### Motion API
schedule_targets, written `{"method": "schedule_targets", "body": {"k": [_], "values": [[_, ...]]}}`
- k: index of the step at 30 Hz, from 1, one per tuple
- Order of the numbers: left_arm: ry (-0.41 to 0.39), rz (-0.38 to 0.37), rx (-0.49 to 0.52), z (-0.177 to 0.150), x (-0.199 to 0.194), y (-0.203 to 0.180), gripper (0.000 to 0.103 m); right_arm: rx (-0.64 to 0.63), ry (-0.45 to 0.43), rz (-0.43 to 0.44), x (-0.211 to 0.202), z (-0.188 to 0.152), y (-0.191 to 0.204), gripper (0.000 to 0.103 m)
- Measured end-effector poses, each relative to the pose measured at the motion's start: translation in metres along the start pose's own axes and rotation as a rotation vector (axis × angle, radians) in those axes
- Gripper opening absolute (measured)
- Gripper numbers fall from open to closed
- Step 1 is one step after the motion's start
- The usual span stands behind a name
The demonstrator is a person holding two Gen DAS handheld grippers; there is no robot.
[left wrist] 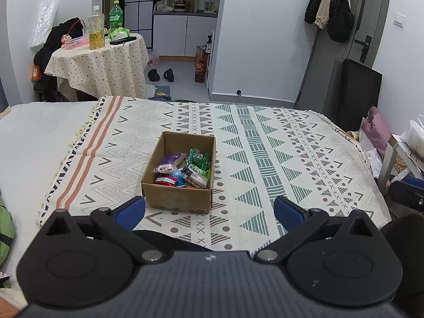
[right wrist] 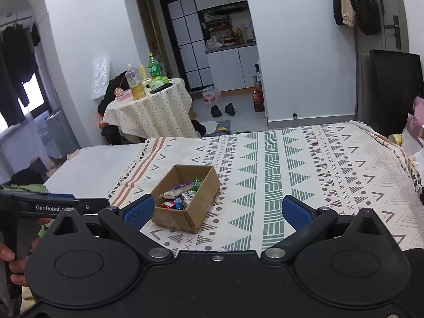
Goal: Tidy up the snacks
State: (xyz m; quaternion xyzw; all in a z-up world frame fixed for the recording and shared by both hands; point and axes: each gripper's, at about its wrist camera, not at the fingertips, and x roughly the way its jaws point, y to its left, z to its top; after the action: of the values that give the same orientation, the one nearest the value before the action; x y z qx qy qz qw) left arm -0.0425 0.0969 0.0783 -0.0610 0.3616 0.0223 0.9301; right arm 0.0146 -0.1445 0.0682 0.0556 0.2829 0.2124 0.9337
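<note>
Both the left hand-held gripper (left wrist: pixel 209 210) and right hand-held gripper (right wrist: pixel 218 210) are hovering wide apart, empty, near the cardboard box (left wrist: pixel 178 197). Inside it, snack packets (left wrist: pixel 182 169) are likely light, crinkly, slippery; pinch each by a sealed edge.

The brown cardboard box (left wrist: pixel 177 194) holds purple, green, red and blue snack packets (left wrist: pixel 185 168). It sits on a cream blanket (left wrist: pixel 278 159) patterned with teal triangles, grey zigzags and orange stripes. Each black claw has blue pads (left wrist: pixel 131 210).

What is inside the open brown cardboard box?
The open brown cardboard box holds a purple snack packet, a green one, a red one and others. Anything under them is hidden.
</note>
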Motion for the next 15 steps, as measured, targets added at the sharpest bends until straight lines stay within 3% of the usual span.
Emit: {"method": "schedule_targets", "body": {"k": [15], "values": [[-0.007,-0.004,0.010,-0.0052,-0.0075,0.0031,0.103,-0.016,0.013,0.000,-0.0022,-0.0023,0.0092,0.103]]}}
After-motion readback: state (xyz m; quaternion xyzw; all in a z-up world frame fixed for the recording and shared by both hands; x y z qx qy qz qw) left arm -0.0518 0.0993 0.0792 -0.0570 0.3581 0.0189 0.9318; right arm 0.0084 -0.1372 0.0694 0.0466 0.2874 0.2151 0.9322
